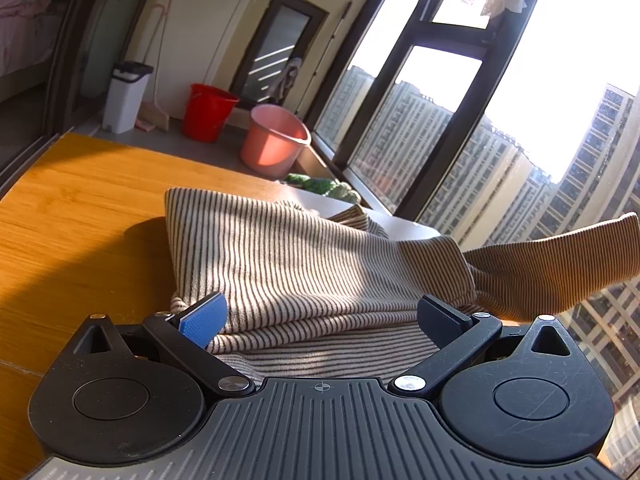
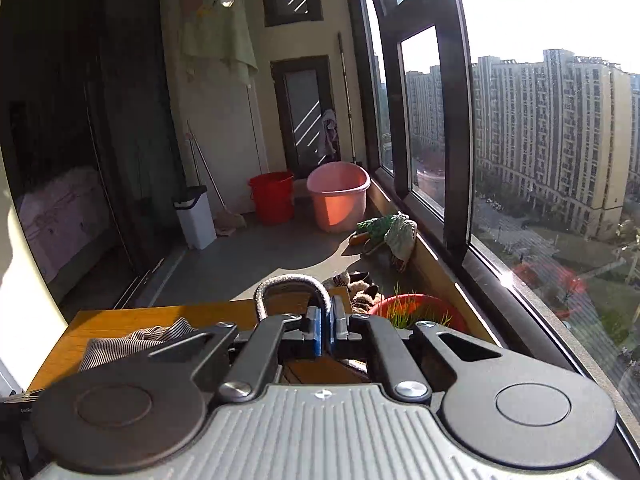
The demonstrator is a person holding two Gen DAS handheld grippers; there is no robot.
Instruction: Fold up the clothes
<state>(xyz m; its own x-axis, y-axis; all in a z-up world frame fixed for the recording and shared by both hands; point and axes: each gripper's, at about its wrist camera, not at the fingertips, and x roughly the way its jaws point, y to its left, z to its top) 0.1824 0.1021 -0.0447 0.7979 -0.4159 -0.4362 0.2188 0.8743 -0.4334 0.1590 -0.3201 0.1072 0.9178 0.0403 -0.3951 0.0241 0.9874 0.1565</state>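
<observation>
Striped knit cloth, a garment [image 1: 304, 264], lies on the wooden table [image 1: 80, 216] between the wide-spread fingers of the left gripper [image 1: 320, 316], unpinched. One sleeve [image 1: 560, 260] lifts off to the right (its end runs out of view). On the right wrist view, the right gripper [image 2: 325, 330] is clenched on a looped fold [image 2: 294, 284] of the same cloth. Farther off stand a pink tub [image 2: 338, 196] and a red bucket [image 2: 272, 196].

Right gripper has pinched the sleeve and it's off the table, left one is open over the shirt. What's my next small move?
Probably carry the right gripper, shut on the sleeve cuff, across over the striped shirt and lay the lifted sleeve on the body. The left gripper stays open, holding nothing.
</observation>
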